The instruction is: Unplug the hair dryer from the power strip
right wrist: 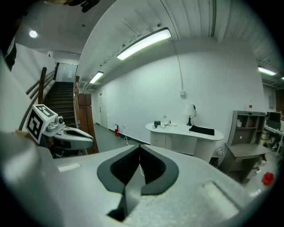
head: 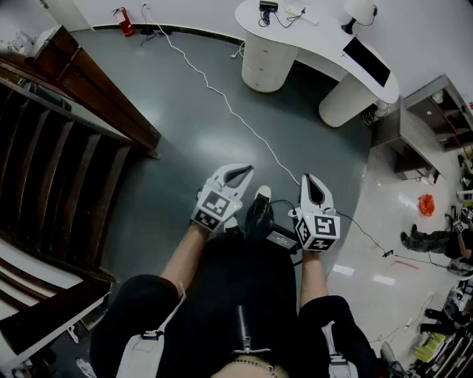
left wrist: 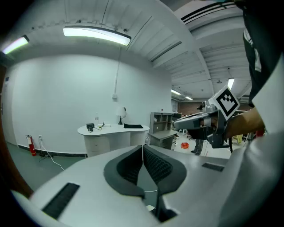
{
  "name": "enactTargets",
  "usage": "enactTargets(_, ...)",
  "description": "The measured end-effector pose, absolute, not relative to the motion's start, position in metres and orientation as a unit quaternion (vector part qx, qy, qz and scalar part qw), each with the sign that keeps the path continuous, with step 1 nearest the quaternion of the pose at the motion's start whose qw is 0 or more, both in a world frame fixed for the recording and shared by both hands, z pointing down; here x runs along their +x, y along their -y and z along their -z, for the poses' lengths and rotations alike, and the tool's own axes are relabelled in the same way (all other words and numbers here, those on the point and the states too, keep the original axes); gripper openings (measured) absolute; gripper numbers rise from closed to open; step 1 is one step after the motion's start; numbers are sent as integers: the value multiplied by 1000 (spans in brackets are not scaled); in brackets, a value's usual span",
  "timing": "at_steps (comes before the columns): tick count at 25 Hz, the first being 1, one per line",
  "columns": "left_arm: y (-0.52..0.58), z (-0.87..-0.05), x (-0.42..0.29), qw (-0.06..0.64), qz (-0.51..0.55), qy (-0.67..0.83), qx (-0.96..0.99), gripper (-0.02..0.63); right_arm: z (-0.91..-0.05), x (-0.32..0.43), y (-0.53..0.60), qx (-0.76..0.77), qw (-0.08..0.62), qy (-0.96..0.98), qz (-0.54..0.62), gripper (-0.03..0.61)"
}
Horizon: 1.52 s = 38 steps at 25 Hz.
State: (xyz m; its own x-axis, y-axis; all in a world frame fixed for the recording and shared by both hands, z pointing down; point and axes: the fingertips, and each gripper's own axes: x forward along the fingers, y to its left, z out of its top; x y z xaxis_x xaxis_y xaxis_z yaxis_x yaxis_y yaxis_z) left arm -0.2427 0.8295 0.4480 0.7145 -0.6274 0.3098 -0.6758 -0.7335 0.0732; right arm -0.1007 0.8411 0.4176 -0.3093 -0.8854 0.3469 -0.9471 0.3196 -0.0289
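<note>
Both grippers hang in front of me over the grey floor, far from the white curved desk [head: 295, 55]. A small black object [head: 267, 7] and white corded items [head: 295, 12] lie on the desk's far end; they are too small to identify as the hair dryer or power strip. My left gripper [head: 248, 170] is shut with nothing between its pads [left wrist: 143, 148]. My right gripper [head: 311, 179] is also shut and empty [right wrist: 140, 157]. Each gripper shows in the other's view: the right gripper [left wrist: 191, 120] and the left gripper [right wrist: 71, 135].
A white cable [head: 222, 100] runs across the floor from the back wall toward my feet. A dark wooden staircase [head: 44, 148] fills the left. A fire extinguisher [head: 126, 22] stands by the wall. A grey shelf unit [head: 436, 111] and another person [head: 429, 238] are at the right.
</note>
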Motion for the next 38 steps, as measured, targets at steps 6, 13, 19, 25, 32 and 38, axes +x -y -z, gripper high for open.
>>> enactTargets(6,-832,-454,-259,95,-135,355,920,14,-412,-114,-834,585,118,796,-104,6)
enactTargets(13,-832,-457,-263,105,-131,360,918,14,-417,-119,-836,582,126,796,-105,6)
enactTargets(19,-829,-458,-250,107,-134,354,919,14,-423,-108,-836,580,127,797,-112,6)
enactTargets(25,-810,-463,-234,108,-147,351,918,15,-431,-90,-818,583,113,794,-128,6)
enactTargets(32,-761,-459,-208,103,-158,342,921,14,-435,-59,-769,583,97,793,-148,6)
enactTargets(38,-700,-446,-183,94,-160,346,920,14,-425,-36,-707,575,88,800,-146,6)
